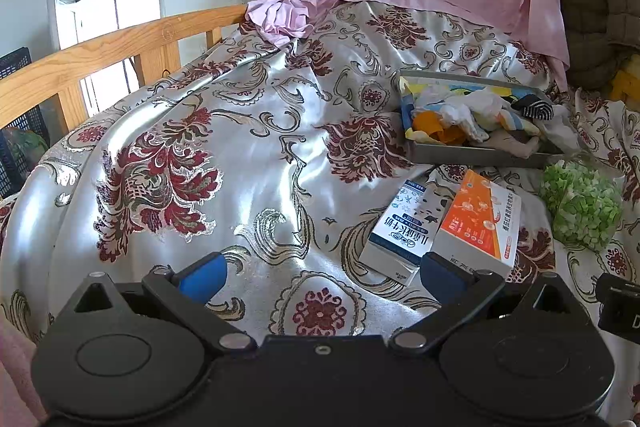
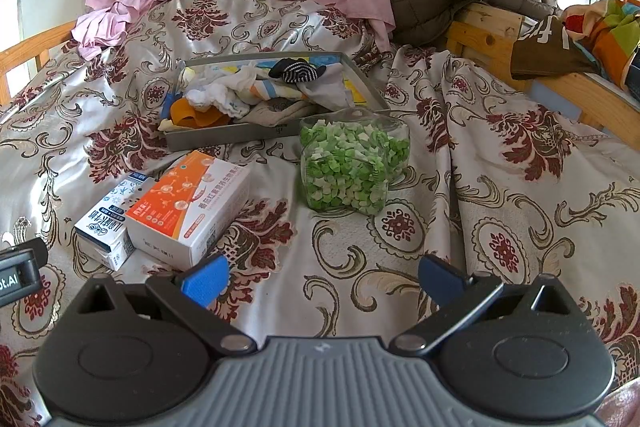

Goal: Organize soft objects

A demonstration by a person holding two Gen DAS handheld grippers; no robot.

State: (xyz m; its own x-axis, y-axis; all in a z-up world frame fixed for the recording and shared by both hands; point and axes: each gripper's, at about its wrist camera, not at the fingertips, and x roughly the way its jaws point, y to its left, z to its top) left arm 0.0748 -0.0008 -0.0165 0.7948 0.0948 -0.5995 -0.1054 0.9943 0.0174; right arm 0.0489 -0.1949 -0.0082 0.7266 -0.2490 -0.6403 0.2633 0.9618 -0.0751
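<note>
On the bed's patterned satin cover (image 2: 460,187) lie one grey tray (image 2: 362,77) heaped with soft cloth items (image 2: 240,95), far centre; two cartons near left, a blue-white carton (image 2: 106,223) touching an orange-white carton (image 2: 188,211); and one clear bag of green pieces (image 2: 352,167) just right of them. The left hand-held gripper (image 1: 320,277) and right hand-held gripper (image 2: 322,277) are both spread wide, holding nothing, hovering over the cover
</note>
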